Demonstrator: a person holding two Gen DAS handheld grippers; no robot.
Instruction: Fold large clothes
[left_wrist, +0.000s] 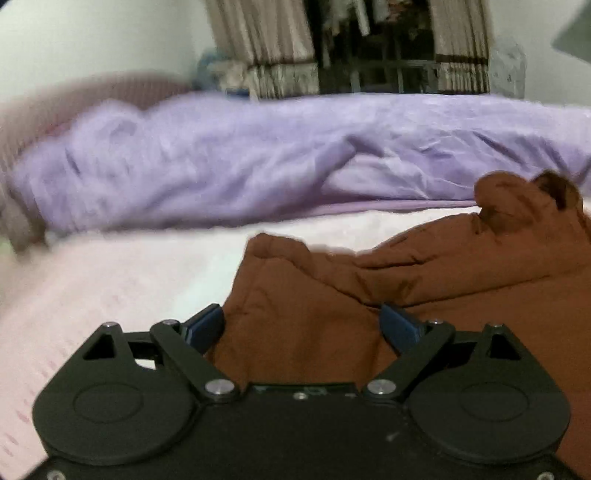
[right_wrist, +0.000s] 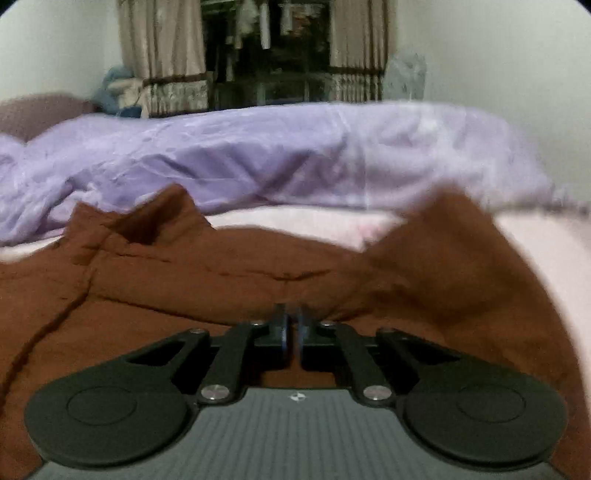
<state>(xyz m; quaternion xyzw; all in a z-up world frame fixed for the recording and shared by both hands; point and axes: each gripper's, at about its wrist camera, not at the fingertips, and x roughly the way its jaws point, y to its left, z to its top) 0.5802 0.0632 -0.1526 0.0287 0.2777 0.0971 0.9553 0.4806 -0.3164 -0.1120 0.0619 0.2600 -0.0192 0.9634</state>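
My left claw is spread wide over the brown padded coat, jaws straddling a flat stretch of it, nothing gripped. My right claw is pinched nearly closed, pads all but meeting; whether any coat fabric sits between them I can't tell. The coat lies rumpled on the pale pink sheet, bunched ahead of both claws, with the lilac duvet heaped well beyond. I'd say I'm at the gather-and-grip step, no fold laid yet. Next, my left needs to drop and close on an edge, so both claws can lift and carry it over together.
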